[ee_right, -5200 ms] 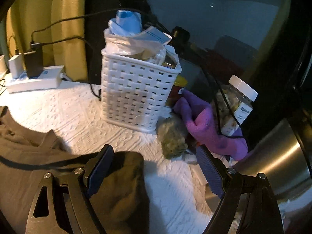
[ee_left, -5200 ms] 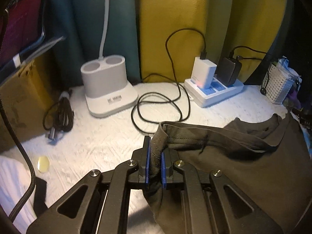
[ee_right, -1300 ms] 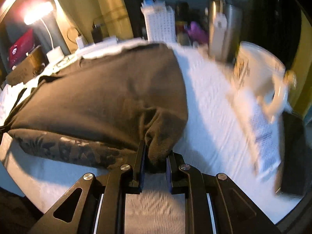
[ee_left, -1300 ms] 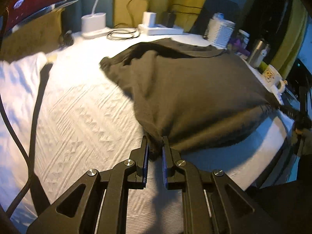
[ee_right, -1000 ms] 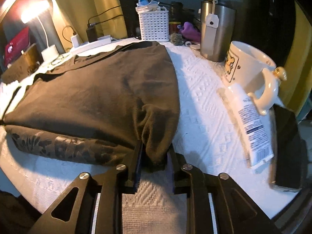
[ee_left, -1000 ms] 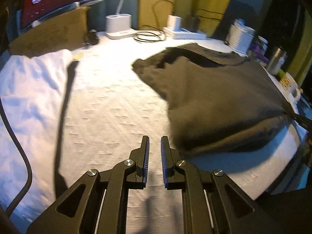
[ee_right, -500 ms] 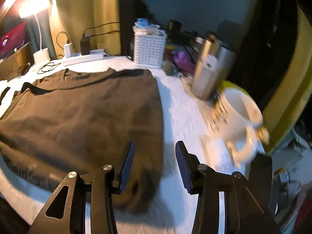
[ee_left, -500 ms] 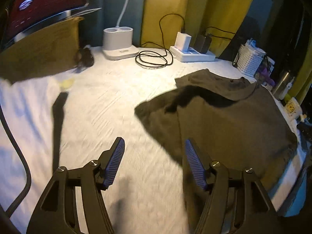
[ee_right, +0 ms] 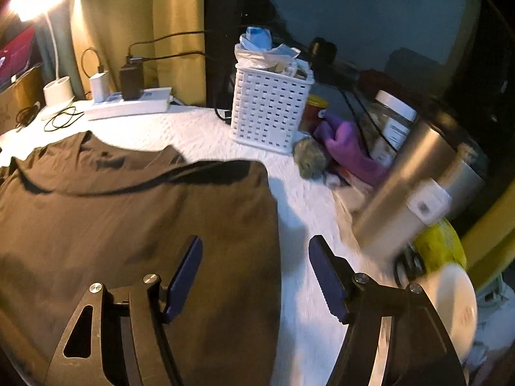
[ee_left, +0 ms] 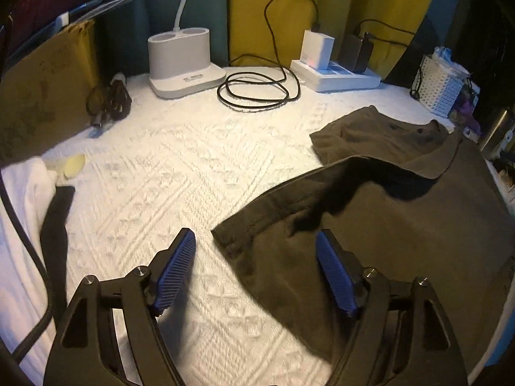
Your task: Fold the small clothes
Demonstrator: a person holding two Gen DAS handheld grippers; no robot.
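A dark olive-brown shirt (ee_left: pixel 402 225) lies folded over on the white textured cloth, its collar end toward the power strip. My left gripper (ee_left: pixel 256 263) is open and empty, above the shirt's near left corner and sleeve edge. In the right wrist view the same shirt (ee_right: pixel 128 218) fills the left half. My right gripper (ee_right: pixel 256 273) is open and empty, straddling the shirt's right edge, left finger over the fabric, right finger over bare cloth.
At the back stand a white lamp base (ee_left: pixel 183 61), a coiled black cable (ee_left: pixel 257 90) and a power strip with chargers (ee_left: pixel 334 70). A white basket (ee_right: pixel 270 109), purple cloth (ee_right: pixel 351 151), steel tumbler (ee_right: pixel 408 189) and white mug (ee_right: pixel 450 308) crowd the right side.
Both grippers let go of the shirt's hem, opened wide and moved forward over the shirt toward its collar end. The shirt now lies flat on the cloth.
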